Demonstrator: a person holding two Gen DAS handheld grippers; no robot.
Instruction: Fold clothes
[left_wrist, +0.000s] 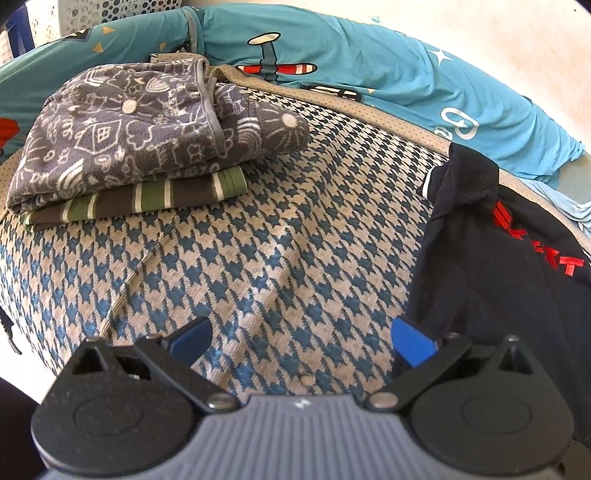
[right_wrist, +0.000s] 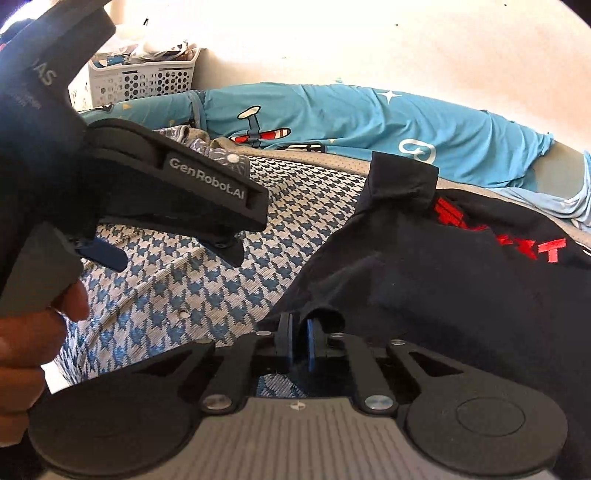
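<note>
Houndstooth bed (left_wrist: 280, 236), black shirt (right_wrist: 443, 280) pinched in right hand-held gripper (right_wrist: 299, 345)

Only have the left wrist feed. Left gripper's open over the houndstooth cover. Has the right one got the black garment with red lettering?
Observer: Yes. The right gripper is shut on a fold at the edge of the black garment with red lettering.
Operator: Anything in the basket behind?
Observer: The white perforated plastic basket holds a heap of crumpled items.
Operator: Left gripper touching the garment?
Observer: No. In the right wrist view the left gripper hangs above the blue-and-white houndstooth cover, apart from the garment.
</note>
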